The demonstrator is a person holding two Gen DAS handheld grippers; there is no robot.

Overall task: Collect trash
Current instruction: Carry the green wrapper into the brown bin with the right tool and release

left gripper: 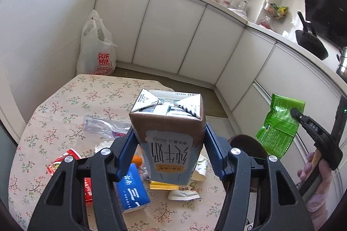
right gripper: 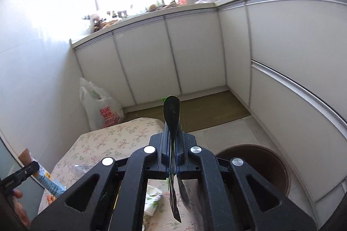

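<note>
Now, held by left gripper (left gripper: pixel 168 140): a milk carton (left gripper: pixel 168 122), clamped between the blue pads across its width, lifted off the table (left gripper: pixel 65 105).
Carton's axis: long side runs forward along the fingers, folded end pointing away from the camera.
Held by right gripper (right gripper: pixel 172 144): a green wrapper (left gripper: pixel 279 122), pinched flat between fully closed pads, edge-on in the right wrist view, its length hanging down and sticking up past the tips.
Bin: a brown round tub (right gripper: pixel 266 163) on the floor, just beside the table's right edge.
Key relation: the tub lies below and slightly right of the right gripper; from the left gripper it shows just behind the right finger, lower and to the right.
Nearer hand: the right one, by my reading, so the wrapper likely drops first.
Left on the table: a crushed clear bottle (left gripper: pixel 102 126), a blue box (left gripper: pixel 133 189), red packets (left gripper: pixel 65 160), crumpled paper (left gripper: pixel 184 195).
</note>
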